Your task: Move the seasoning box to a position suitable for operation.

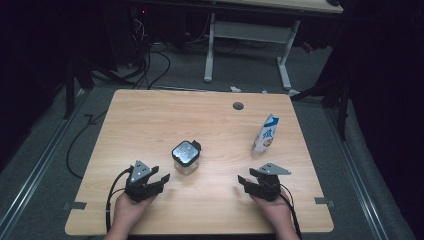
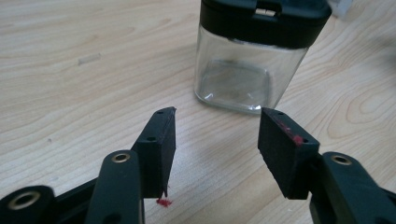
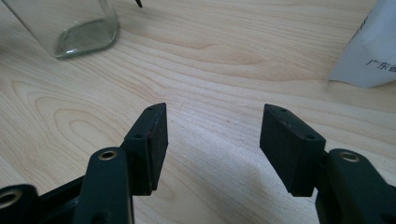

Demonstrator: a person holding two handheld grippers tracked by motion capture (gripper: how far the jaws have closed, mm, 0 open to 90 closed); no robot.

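Note:
A clear square glass jar with a black lid stands upright at the middle of the wooden table. In the left gripper view the jar rises just beyond my left gripper, whose jaws stand apart with bare wood between them. A white and blue pouch stands upright to the right of the jar. My right gripper rests near the front edge, below the pouch. In the right gripper view it is open over bare wood, with the jar base far left and the pouch far right.
A round cable hole sits near the table's far edge. Past that edge a white desk frame stands on the floor among dark cables. The table's left half is bare wood.

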